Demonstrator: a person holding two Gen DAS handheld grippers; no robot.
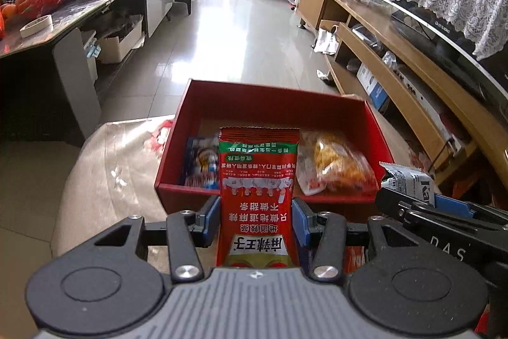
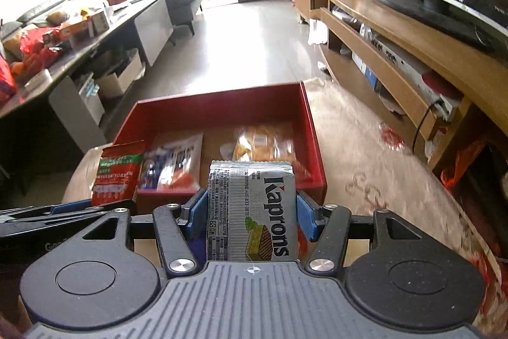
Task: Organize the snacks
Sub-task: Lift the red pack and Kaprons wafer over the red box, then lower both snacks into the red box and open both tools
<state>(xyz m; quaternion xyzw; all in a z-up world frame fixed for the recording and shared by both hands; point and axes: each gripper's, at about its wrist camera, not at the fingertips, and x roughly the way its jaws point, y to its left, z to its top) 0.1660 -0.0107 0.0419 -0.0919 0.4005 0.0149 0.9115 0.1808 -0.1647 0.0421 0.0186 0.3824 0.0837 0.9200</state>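
Observation:
My left gripper (image 1: 256, 216) is shut on a red snack packet (image 1: 257, 180) with green and white print, held just before the near wall of a red box (image 1: 343, 107). My right gripper (image 2: 252, 212) is shut on a silver Kaprons wafer packet (image 2: 254, 205), also held before the red box (image 2: 222, 107). In the box lie a blue and white packet (image 1: 199, 162) on the left and a clear bag of orange snacks (image 1: 333, 164) on the right. The right gripper with the wafer packet (image 1: 409, 180) shows in the left wrist view; the red packet (image 2: 116, 170) shows in the right wrist view.
The box stands on a table with a pale patterned cloth (image 2: 374, 167). A dark table (image 1: 79, 8) with fruit and boxes stands to the left. A wooden TV cabinet (image 2: 397, 30) with a TV runs along the right. Tiled floor (image 1: 241, 30) lies beyond.

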